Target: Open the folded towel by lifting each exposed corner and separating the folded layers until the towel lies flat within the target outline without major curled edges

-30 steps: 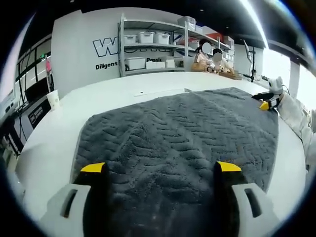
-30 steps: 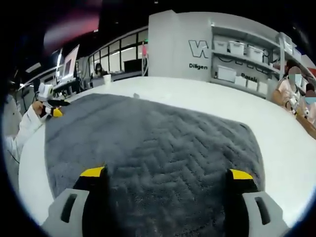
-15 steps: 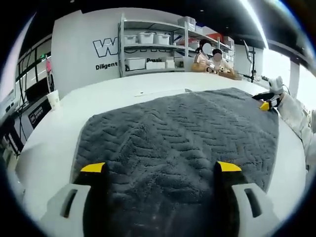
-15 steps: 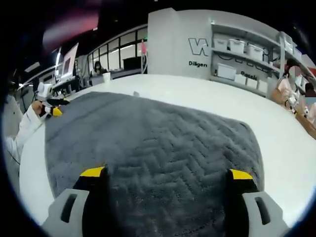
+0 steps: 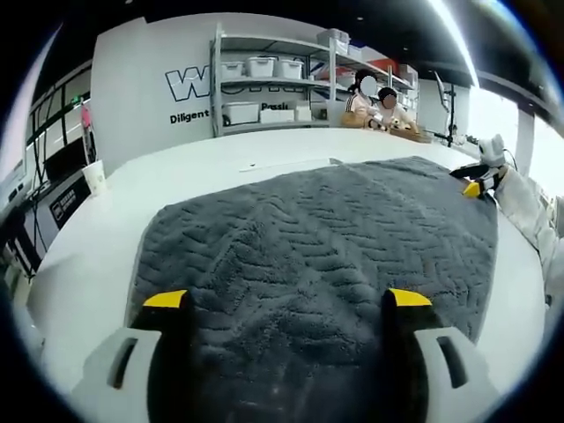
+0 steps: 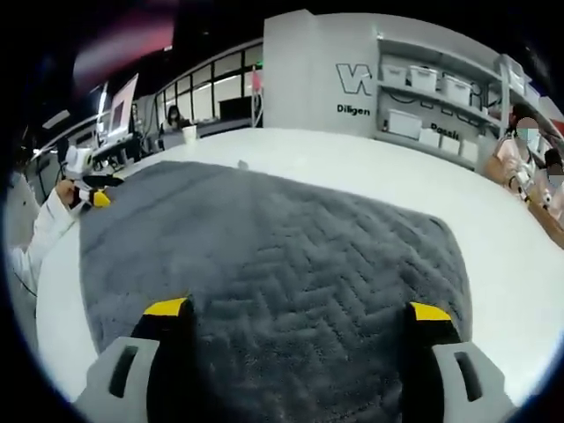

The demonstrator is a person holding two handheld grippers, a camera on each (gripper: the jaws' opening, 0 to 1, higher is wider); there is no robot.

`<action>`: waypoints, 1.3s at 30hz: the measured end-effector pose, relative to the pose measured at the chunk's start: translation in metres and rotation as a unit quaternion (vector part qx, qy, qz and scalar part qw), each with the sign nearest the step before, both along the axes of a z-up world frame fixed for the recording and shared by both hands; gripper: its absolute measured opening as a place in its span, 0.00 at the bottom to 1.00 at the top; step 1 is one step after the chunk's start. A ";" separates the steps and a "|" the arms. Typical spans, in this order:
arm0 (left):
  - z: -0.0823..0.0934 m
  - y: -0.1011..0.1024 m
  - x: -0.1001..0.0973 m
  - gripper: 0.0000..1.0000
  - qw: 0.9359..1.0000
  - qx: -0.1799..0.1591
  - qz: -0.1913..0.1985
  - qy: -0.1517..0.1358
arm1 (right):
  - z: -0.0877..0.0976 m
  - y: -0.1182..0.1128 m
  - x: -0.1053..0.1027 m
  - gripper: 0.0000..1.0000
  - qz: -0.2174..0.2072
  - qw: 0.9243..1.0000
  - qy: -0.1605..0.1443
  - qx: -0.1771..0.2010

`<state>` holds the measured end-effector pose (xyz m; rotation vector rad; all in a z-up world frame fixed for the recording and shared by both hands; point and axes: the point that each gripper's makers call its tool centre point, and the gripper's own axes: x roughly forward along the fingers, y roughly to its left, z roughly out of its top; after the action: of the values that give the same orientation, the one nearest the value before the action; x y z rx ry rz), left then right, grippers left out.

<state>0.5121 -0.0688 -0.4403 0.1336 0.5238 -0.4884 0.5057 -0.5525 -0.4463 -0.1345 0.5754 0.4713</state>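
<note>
- Nearest in the left gripper view, the left gripper (image 5: 287, 304) hovers with its yellow-tipped jaws spread wide and nothing between them; the cloth below shows plainly through the gap.
- In the right gripper view the right gripper (image 6: 298, 313) stands the same way: jaws wide apart, gripping nothing, poised over the near edge of the cloth.
- The grey towel (image 5: 326, 238) lies spread across the white table (image 5: 97, 229), its herringbone pile showing as one broad sheet; no stacked fold or doubled layer is visible from either side.
- Its edges run close to the table's near edges at both grippers. The left-hand edge in the left gripper view looks slightly thick and rolled, though I cannot tell if that is a true curl.
- A thin outline mark (image 5: 291, 163) shows on the table just past the towel's far edge; whether the towel sits wholly inside it cannot be judged.
- By my reading the unfolding is essentially done; what may remain is smoothing edges and checking the fit to the outline.
- Farther off, a paper cup (image 5: 95, 176) stands near the table's far-left edge, and shelves with bins (image 5: 264, 88) line the wall behind.
</note>
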 end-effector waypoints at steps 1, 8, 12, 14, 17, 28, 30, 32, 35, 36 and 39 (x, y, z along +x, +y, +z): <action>0.000 0.000 0.000 0.89 1.000 0.001 -0.001 0.000 | 0.001 0.000 0.000 0.99 -0.001 1.000 0.000 0.003; 0.007 -0.001 -0.001 0.88 1.000 -0.012 -0.006 -0.003 | 0.014 0.011 -0.001 0.99 0.000 0.999 -0.010 0.032; 0.013 -0.007 -0.003 0.86 0.999 -0.025 -0.017 -0.011 | 0.013 0.021 -0.001 0.97 0.010 0.999 -0.008 0.029; 0.016 -0.010 -0.003 0.86 0.999 -0.035 -0.024 -0.015 | 0.015 0.027 -0.001 0.97 0.017 0.999 -0.009 0.033; 0.022 -0.019 -0.004 0.86 0.998 -0.051 -0.039 -0.022 | 0.018 0.038 -0.002 0.97 0.029 0.999 -0.018 0.031; 0.022 -0.051 -0.014 0.88 0.995 -0.063 -0.079 -0.012 | 0.016 0.079 -0.007 0.98 0.077 0.997 -0.017 0.000; 0.021 -0.057 -0.016 0.92 0.994 -0.060 -0.088 -0.009 | 0.018 0.087 -0.009 0.98 0.091 0.996 -0.022 -0.001; 0.020 -0.062 -0.018 0.93 0.994 -0.056 -0.096 -0.008 | 0.019 0.096 -0.011 0.98 0.103 0.994 -0.024 0.004; 0.019 -0.067 -0.020 0.94 0.993 -0.060 -0.104 -0.006 | 0.020 0.112 -0.016 0.99 0.128 0.991 -0.025 0.007; 0.019 -0.068 -0.020 0.95 0.992 -0.061 -0.106 -0.005 | 0.020 0.118 -0.018 0.99 0.139 0.990 -0.025 0.005; 0.021 -0.074 -0.023 0.97 0.991 -0.065 -0.118 -0.007 | 0.021 0.130 -0.022 0.99 0.152 0.988 -0.032 0.000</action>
<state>0.4887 -0.1428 -0.4191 0.0748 0.4625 -0.7502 0.4839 -0.4223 -0.4250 -0.2378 0.4939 0.7617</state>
